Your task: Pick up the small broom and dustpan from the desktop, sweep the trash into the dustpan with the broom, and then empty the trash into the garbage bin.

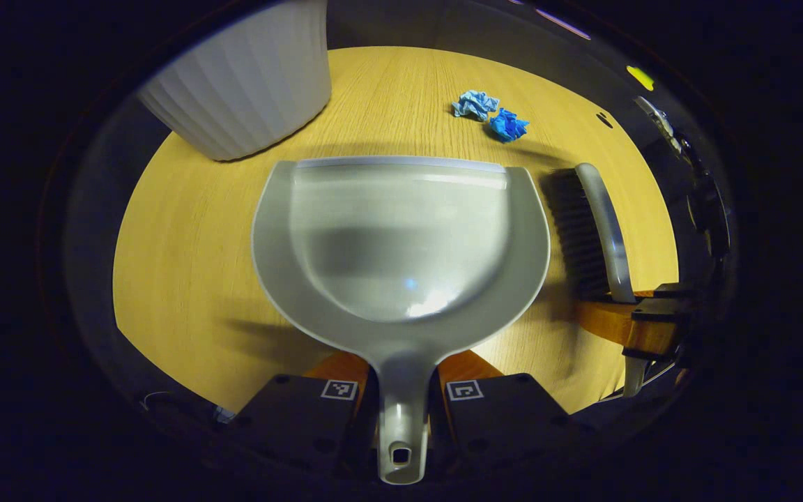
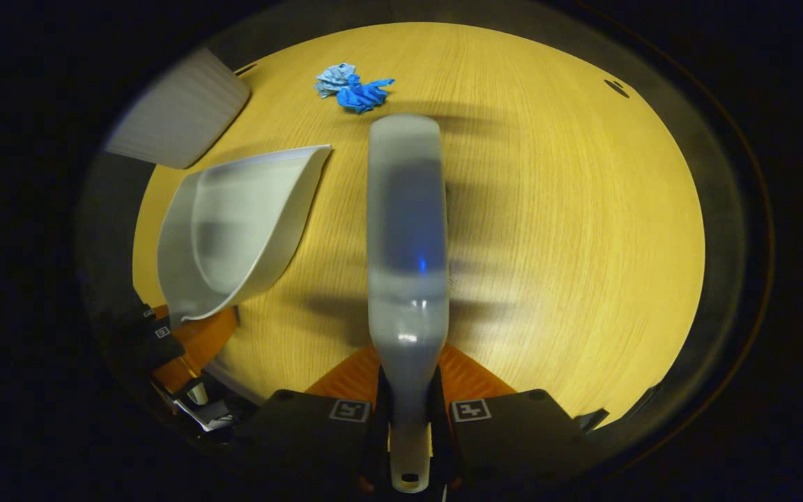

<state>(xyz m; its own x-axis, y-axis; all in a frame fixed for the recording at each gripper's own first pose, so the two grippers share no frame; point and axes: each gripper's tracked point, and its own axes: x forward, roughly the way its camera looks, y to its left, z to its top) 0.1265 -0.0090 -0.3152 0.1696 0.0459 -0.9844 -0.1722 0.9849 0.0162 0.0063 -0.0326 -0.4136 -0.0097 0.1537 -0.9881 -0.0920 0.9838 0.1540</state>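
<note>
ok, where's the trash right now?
The trash, two crumpled blue scraps, lies on the table beyond the dustpan lip, ahead of the broom; in the right gripper view it sits just past the broom tip.

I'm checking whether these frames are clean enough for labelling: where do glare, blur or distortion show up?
Left gripper view: bright glare inside the dustpan, the table bowed by the fisheye. Right gripper view: the broom is blurred, with a small blue glint; the blue trash stays fairly sharp.
</note>
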